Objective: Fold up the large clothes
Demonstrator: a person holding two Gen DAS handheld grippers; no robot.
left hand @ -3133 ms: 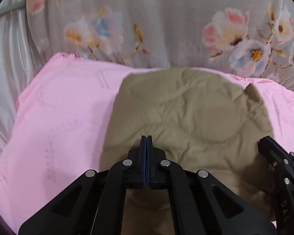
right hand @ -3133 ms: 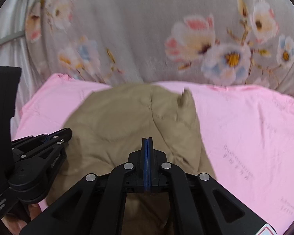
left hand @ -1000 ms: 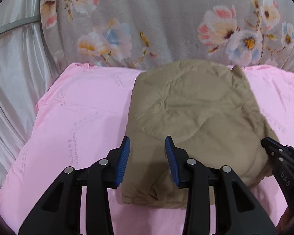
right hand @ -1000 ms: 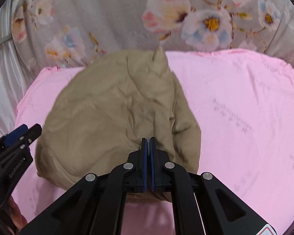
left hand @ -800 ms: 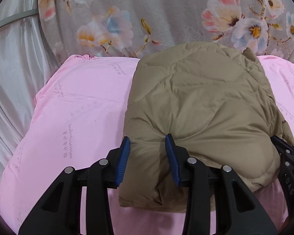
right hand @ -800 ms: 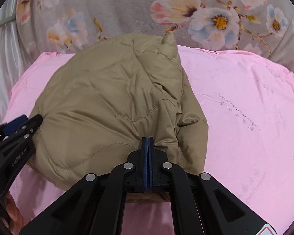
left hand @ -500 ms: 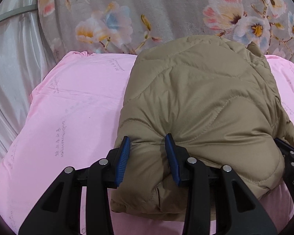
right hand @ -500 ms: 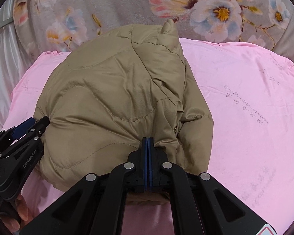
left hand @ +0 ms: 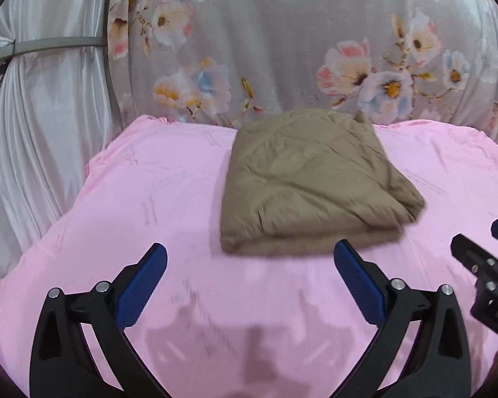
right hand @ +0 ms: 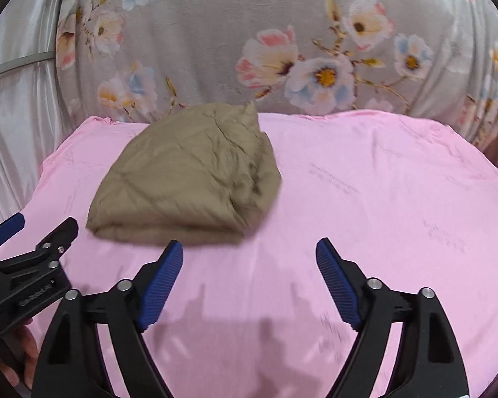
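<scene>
A tan quilted jacket (left hand: 312, 182) lies folded into a compact bundle on the pink sheet (left hand: 149, 205), toward its far side. In the right wrist view the same jacket (right hand: 189, 175) sits left of centre. My left gripper (left hand: 249, 258) hangs short of the bundle's near edge, its jaws opening wide with nothing between the blue pads. My right gripper (right hand: 249, 252) is likewise back from the jacket, jaws opening, only bare sheet between them. Each gripper shows at the edge of the other's view: the right gripper (left hand: 481, 265), the left gripper (right hand: 26, 242).
A grey floral cover (left hand: 282, 49) rises behind the pink sheet (right hand: 381, 199). Shiny white drapery (left hand: 43, 126) hangs at the left. A hand (right hand: 16, 355) holds the left gripper's handle at the lower left of the right wrist view.
Both grippers let go of the jacket and drew back toward the near side. The left went from partly closed on the fabric to wide apart; the right went from shut to wide apart. The jacket now lies flat.
</scene>
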